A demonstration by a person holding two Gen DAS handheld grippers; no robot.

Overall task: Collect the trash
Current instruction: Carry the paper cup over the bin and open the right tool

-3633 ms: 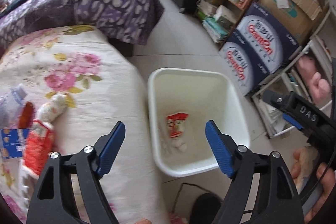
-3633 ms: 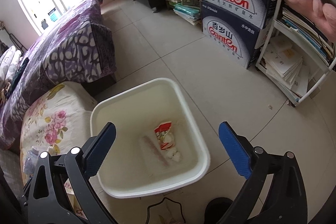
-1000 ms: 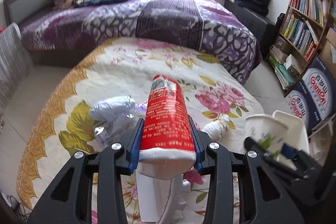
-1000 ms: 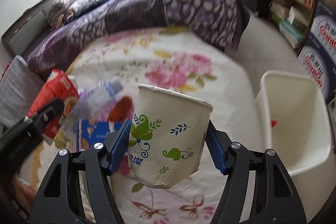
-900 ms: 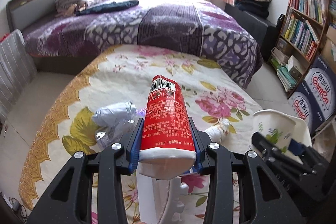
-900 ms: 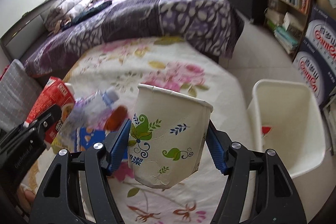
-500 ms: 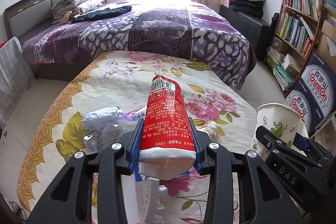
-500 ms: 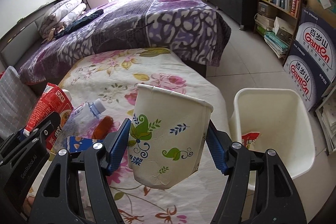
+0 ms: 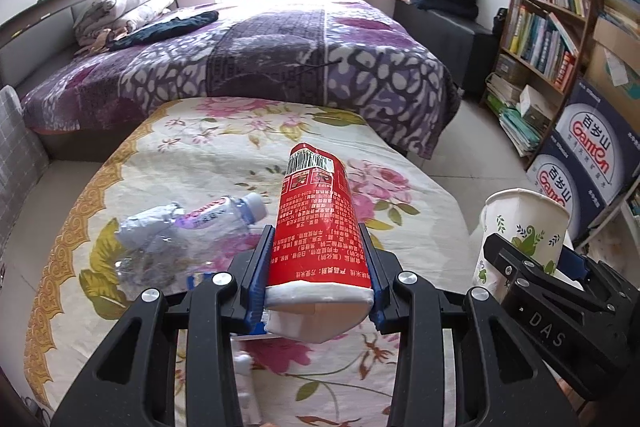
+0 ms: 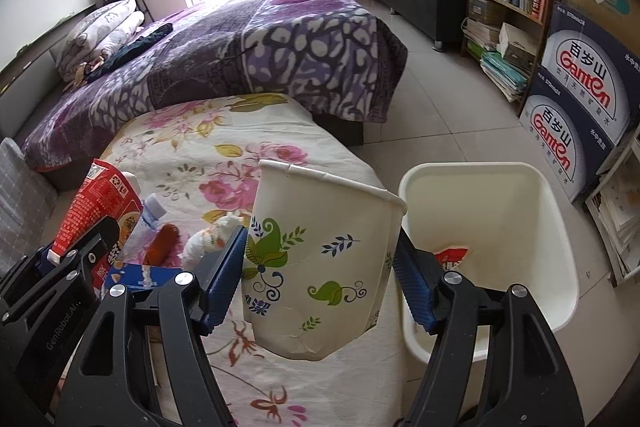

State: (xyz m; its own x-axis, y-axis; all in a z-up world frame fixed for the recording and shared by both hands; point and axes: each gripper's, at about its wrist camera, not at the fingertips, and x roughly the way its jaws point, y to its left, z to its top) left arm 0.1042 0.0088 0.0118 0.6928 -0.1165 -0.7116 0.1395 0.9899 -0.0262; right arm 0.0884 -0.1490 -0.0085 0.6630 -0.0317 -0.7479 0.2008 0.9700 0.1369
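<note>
My left gripper (image 9: 318,279) is shut on a red carton (image 9: 318,223) and holds it above the floral table cover (image 9: 224,155). My right gripper (image 10: 320,283) is shut on a white paper cup with green leaf print (image 10: 320,259), held above the table's right edge. The cup also shows in the left wrist view (image 9: 520,227), and the carton in the right wrist view (image 10: 92,203). A white trash bin (image 10: 552,199) stands on the floor right of the table, with a red wrapper (image 10: 454,257) inside. A crushed plastic bottle (image 9: 188,227) lies on the table.
On the table also lie a blue packet (image 10: 140,275), an orange-red item (image 10: 162,243) and a white crumpled wad (image 10: 208,235). A purple bed (image 9: 260,55) is behind. Bookshelves (image 9: 552,11) and Ganten boxes (image 10: 576,115) line the right wall.
Since 3.6 s ago both grippers left the bin open and closed on the carton and the cup. Over the last second both have lifted and pulled back slightly with their loads.
</note>
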